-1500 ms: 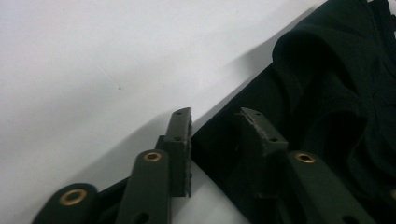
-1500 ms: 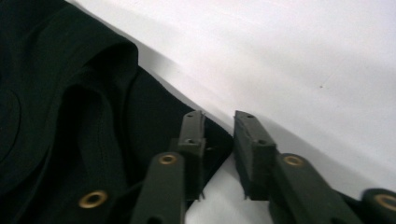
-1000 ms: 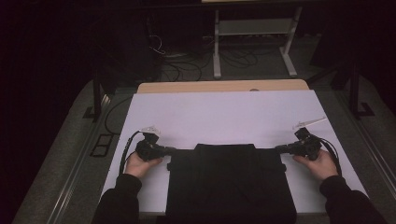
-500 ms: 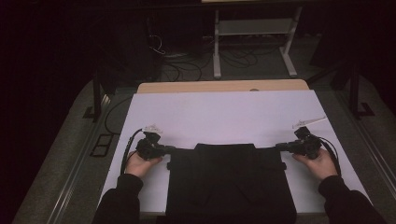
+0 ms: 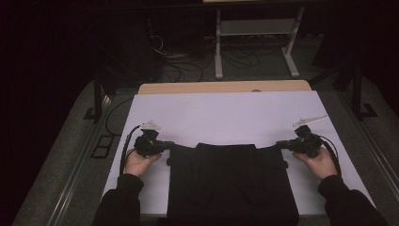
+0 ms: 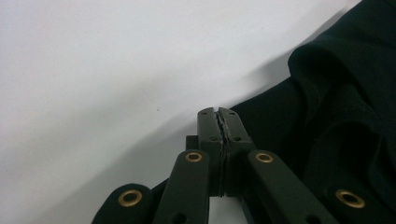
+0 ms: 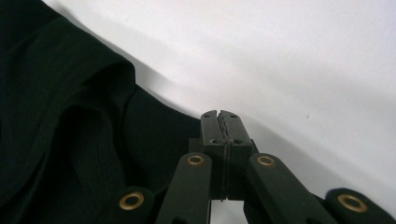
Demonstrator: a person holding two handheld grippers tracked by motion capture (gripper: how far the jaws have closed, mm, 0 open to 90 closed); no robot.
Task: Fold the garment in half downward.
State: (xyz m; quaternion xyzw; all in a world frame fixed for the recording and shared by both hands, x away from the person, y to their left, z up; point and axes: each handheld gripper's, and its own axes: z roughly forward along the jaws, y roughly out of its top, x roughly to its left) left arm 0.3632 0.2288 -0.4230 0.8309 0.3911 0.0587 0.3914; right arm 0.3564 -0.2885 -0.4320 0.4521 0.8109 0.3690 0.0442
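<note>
Black garment [image 5: 230, 181] spread flat on white counter [image 5: 226, 115] in high view, near edge closest to person, lower hem hanging past counter edge. Left gripper [image 5: 165, 145] at garment's upper left corner, right gripper [image 5: 280, 144] at upper right corner, both held low by hands [image 5: 136, 162] from either side. Top edge of garment stretched roughly straight between the two. Room beyond counter dark, with cables [image 5: 188, 66] and a metal stand [image 5: 254, 42] on floor.

Left gripper view: jaws clenched together, tips of left gripper [image 6: 218, 112] meeting with thin dark layer pinched in the seam, probably garment fabric, though hard to tell against black jaws. Garment [image 6: 336, 107] bunched in folds to right, white counter [image 6: 116, 70] to left.

Right gripper view: right gripper [image 7: 219, 113] likewise clenched, same thin dark line caught between tips. Garment [image 7: 60, 107] folded and rumpled to left, running under jaws; bare counter [image 7: 303, 60] to right.
</note>
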